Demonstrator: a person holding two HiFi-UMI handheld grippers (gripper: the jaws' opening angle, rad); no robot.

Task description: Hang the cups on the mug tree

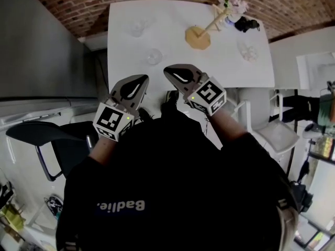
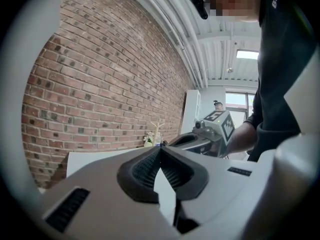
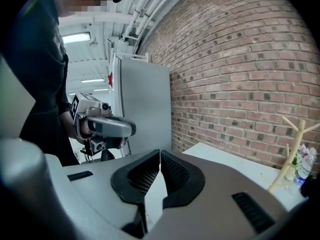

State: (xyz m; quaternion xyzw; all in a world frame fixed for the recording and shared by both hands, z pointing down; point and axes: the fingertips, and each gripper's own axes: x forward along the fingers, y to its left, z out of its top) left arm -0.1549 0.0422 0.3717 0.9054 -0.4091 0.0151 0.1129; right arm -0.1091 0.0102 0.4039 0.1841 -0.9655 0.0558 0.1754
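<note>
The wooden mug tree [image 1: 199, 37] stands on the white table [image 1: 172, 14] at its far right part; its bare branches also show in the left gripper view [image 2: 157, 130] and the right gripper view [image 3: 291, 153]. Three clear glass cups sit on the table: one far left [image 1: 137, 26], one near the front edge [image 1: 154, 56], one at the right [image 1: 248, 51]. My left gripper [image 1: 142, 79] and right gripper [image 1: 168, 70] hover side by side at the table's near edge. Both are shut with nothing between the jaws [image 2: 160, 148] [image 3: 159, 154].
A small pot of flowers [image 1: 233, 4] and a black object [image 1: 246, 23] sit behind the mug tree. A dark chair [image 1: 36, 134] stands at the left and a white chair [image 1: 275, 132] at the right of the person. A grey cabinet [image 1: 42, 46] flanks the table; the brick wall [image 2: 100, 74] lies beyond.
</note>
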